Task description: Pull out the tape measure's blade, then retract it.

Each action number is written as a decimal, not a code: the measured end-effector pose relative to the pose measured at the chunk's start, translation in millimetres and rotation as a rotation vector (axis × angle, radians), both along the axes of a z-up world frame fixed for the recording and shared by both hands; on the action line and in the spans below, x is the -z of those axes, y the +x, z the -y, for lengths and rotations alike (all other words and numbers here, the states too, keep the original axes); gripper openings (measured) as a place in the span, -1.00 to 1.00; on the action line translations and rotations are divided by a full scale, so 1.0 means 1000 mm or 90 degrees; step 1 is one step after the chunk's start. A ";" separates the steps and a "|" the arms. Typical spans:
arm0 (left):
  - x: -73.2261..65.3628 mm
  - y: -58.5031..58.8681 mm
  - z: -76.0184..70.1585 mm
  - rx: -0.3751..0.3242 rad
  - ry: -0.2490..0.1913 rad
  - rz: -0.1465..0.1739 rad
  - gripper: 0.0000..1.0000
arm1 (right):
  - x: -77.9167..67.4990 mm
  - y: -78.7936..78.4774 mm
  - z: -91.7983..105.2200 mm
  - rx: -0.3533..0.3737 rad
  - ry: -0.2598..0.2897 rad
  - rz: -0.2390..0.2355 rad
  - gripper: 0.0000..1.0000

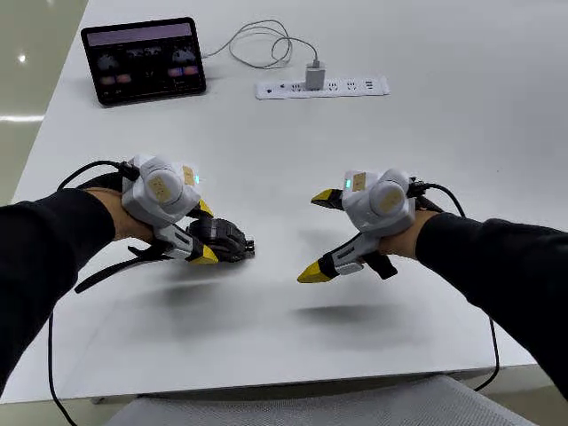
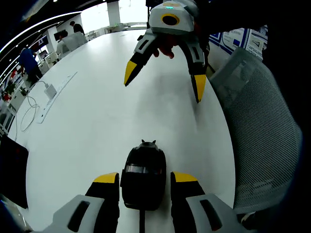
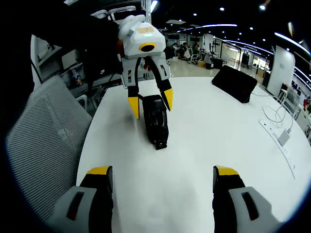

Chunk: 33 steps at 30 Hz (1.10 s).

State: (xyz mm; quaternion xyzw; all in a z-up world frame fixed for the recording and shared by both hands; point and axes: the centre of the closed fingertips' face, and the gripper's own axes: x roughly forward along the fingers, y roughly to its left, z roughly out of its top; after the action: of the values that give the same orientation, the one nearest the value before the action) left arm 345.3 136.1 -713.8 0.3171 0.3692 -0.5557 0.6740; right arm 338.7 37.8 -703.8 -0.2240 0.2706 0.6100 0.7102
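My left gripper (image 1: 205,232) clamps the black tape measure (image 1: 227,238) steady, low by the white table (image 1: 266,133), blade hook (image 3: 160,144) facing my right gripper (image 1: 317,234), whose jaws stand wide nearby, presumably to pinch it.

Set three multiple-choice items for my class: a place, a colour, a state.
1. Where is the tape measure? A in the left gripper; B in the right gripper; C in neither.
2. What colour are the jaw tips? A red; B yellow; C blue.
3. How does the right gripper stand? A open; B shut on the tape measure; C shut on nothing.
Key: A, its jaws clasp the black case; B, all four tips show yellow; A, jaws wide apart over bare table.
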 end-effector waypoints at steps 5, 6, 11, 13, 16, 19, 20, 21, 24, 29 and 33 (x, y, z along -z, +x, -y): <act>0.003 0.005 -0.002 0.017 0.013 0.019 -0.36 | 0.004 -0.001 -0.019 -0.043 -0.009 0.005 0.52; 0.003 0.003 0.000 0.047 0.009 0.027 -0.37 | 0.005 0.000 -0.024 -0.048 -0.010 0.005 0.49; 0.003 0.002 -0.001 0.033 -0.004 0.019 -0.38 | 0.017 0.004 -0.034 -0.060 -0.022 0.000 0.29; 0.003 0.002 0.000 0.034 -0.004 0.021 -0.39 | 0.020 0.004 -0.037 -0.062 -0.028 -0.004 0.24; 0.003 0.002 0.000 0.031 -0.001 0.022 -0.39 | 0.022 0.006 -0.042 -0.065 -0.027 -0.003 0.19; 0.003 0.001 -0.001 0.025 -0.004 0.018 -0.39 | 0.026 0.007 -0.046 -0.069 -0.029 -0.004 0.16; 0.003 0.001 -0.001 0.025 -0.005 0.017 -0.39 | 0.027 0.007 -0.048 -0.069 -0.029 -0.005 0.13; 0.003 0.002 -0.001 0.023 -0.007 0.016 -0.39 | 0.029 0.008 -0.051 -0.066 -0.028 -0.005 0.08; 0.003 0.002 -0.001 0.022 -0.014 0.015 -0.39 | 0.033 0.009 -0.056 -0.064 -0.030 -0.001 -0.17; 0.003 0.002 0.000 0.015 -0.024 0.011 -0.39 | 0.040 0.007 -0.060 -0.075 -0.037 -0.009 -0.27; 0.003 0.001 0.000 0.024 -0.017 0.012 -0.39 | 0.046 0.009 -0.063 -0.078 -0.041 -0.008 -0.32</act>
State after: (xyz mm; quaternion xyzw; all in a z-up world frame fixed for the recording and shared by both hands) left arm 346.5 135.7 -717.0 0.3200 0.3491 -0.5700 0.6714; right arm 347.5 101.0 -749.4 -0.2591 0.2808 0.6445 0.6623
